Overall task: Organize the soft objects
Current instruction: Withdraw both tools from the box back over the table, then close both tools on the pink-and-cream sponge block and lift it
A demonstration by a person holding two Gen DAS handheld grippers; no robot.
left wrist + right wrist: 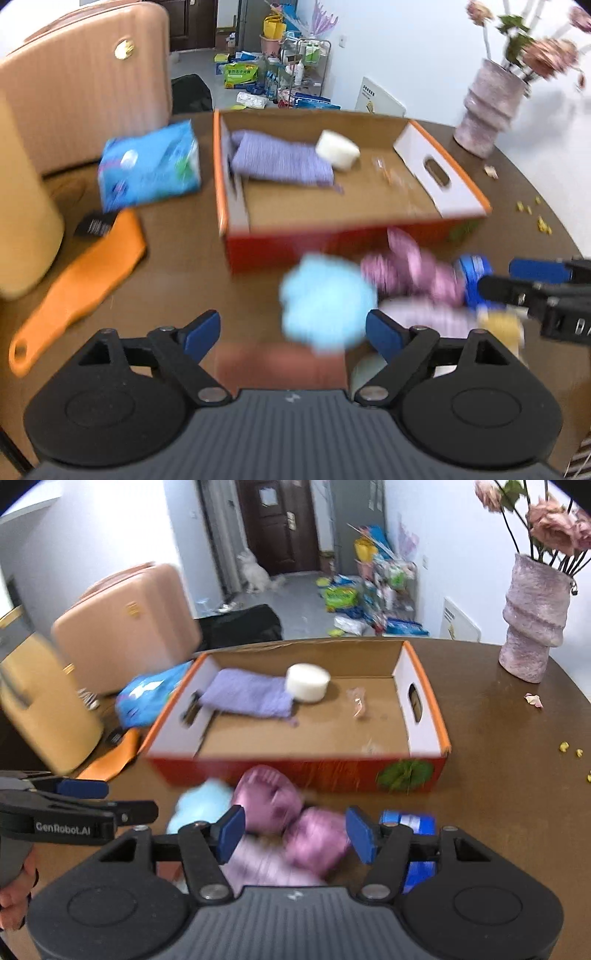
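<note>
An open orange cardboard box holds a purple cloth and a white sponge. In front of it lie a light blue fluffy ball, a pink-purple soft item and a pale lilac cloth. My left gripper is open, with the blue ball just ahead between its fingers. My right gripper is open around the pink item.
A blue tissue pack, an orange flat tool and a beige chair back stand left. A blue tin lies right of the soft items. A vase with flowers stands far right on the brown table.
</note>
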